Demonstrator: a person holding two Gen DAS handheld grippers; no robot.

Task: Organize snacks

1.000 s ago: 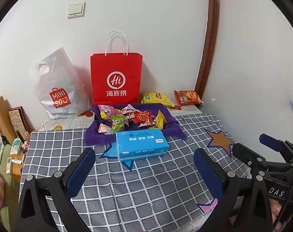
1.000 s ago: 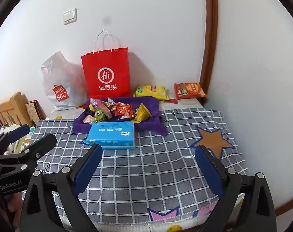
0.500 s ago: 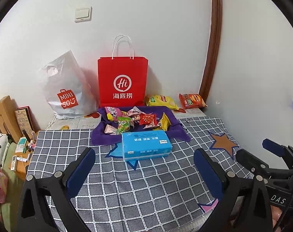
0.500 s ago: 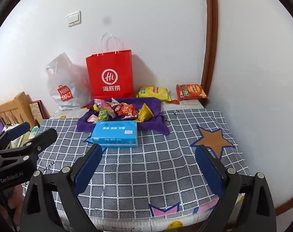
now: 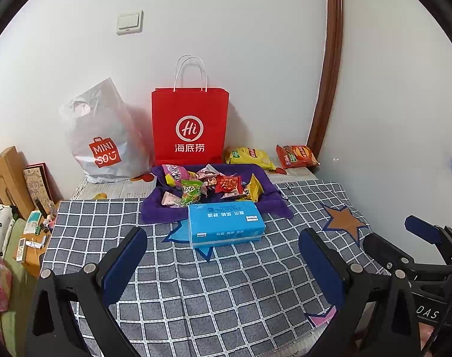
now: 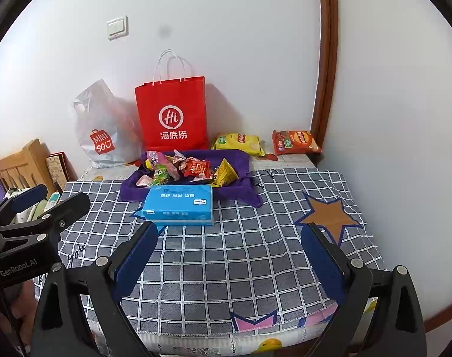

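Several small snack packets (image 5: 208, 183) lie in a pile on a purple cloth (image 5: 270, 192) at the back of the checked table; the pile shows in the right wrist view too (image 6: 193, 168). A yellow chip bag (image 5: 249, 156) and an orange chip bag (image 5: 297, 156) lie by the wall. My left gripper (image 5: 223, 258) is open and empty, held above the table's front. My right gripper (image 6: 229, 253) is open and empty beside it, on the right.
A blue tissue pack (image 5: 224, 224) lies in front of the cloth. A red paper bag (image 5: 190, 125) and a grey plastic bag (image 5: 102, 136) stand against the wall. The wall corner is at right. A wooden bed frame (image 5: 5, 178) and clutter are left.
Both grippers have pulled back and up from the table, so the snacks and bags look farther away. Nothing on the table has moved.
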